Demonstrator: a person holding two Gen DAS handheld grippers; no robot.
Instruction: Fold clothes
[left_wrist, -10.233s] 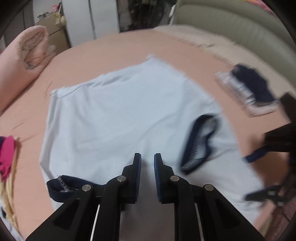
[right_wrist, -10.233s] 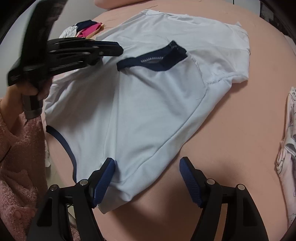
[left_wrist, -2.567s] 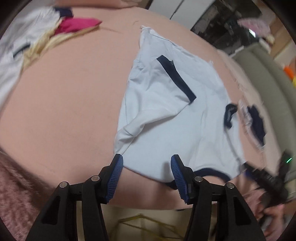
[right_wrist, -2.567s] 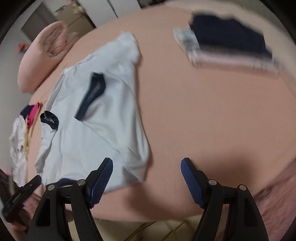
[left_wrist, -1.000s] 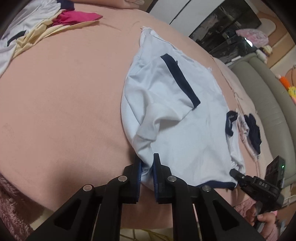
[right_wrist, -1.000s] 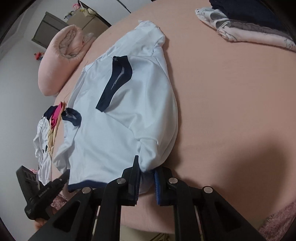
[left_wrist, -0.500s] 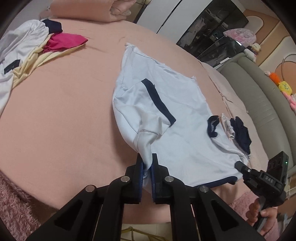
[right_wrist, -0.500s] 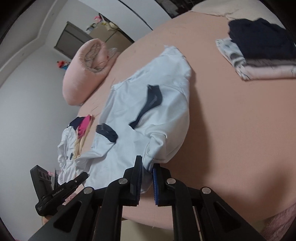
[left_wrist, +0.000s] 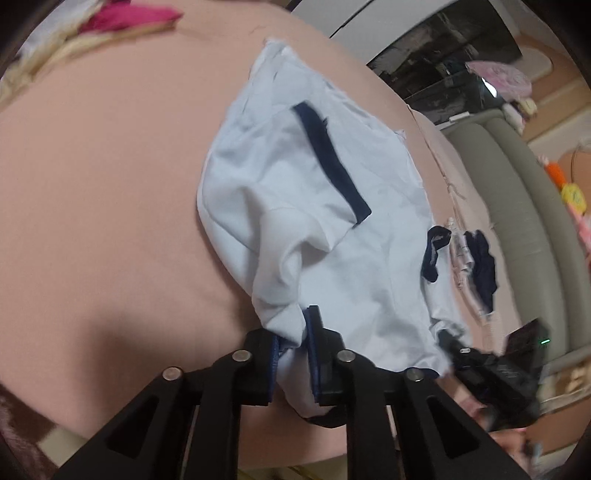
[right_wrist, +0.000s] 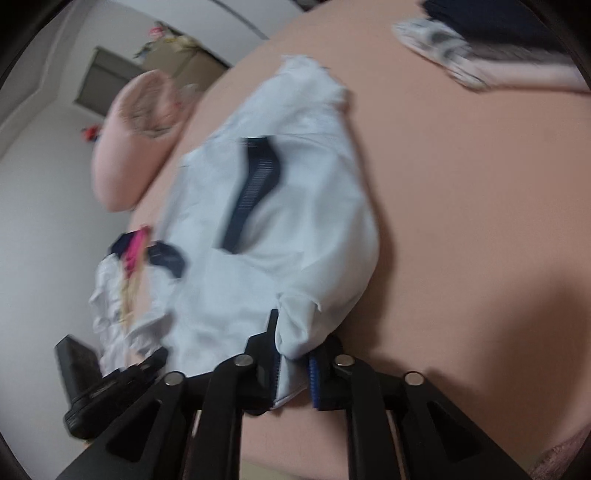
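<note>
Between the pads of my left tongs (left_wrist: 293, 347) sits a bunched corner of the pale blue T-shirt (left_wrist: 332, 236), and the tongs are clamped tight on it. The rest of the shirt spreads away ahead of those tongs across the pink bed sheet (left_wrist: 103, 184), with one navy-trimmed sleeve (left_wrist: 332, 162) folded over the body and the navy collar (left_wrist: 434, 254) ahead and to the right. My right tongs (right_wrist: 293, 363) are closed the same way on the shirt's other near corner, the cloth puffing up just above their pads. From the left view I see the right tongs low at the right edge, touching the shirt's hem. From the right view, which is blurred, the left tongs show dark at the lower left, beside the shirt's edge. Far ahead of my left tongs and to the left lies a heap of loose clothes (left_wrist: 122, 22) with a magenta piece. Ahead of my right tongs to the upper right is a folded stack (right_wrist: 498, 55), and to the upper left a rolled pink blanket (right_wrist: 136, 136).
</note>
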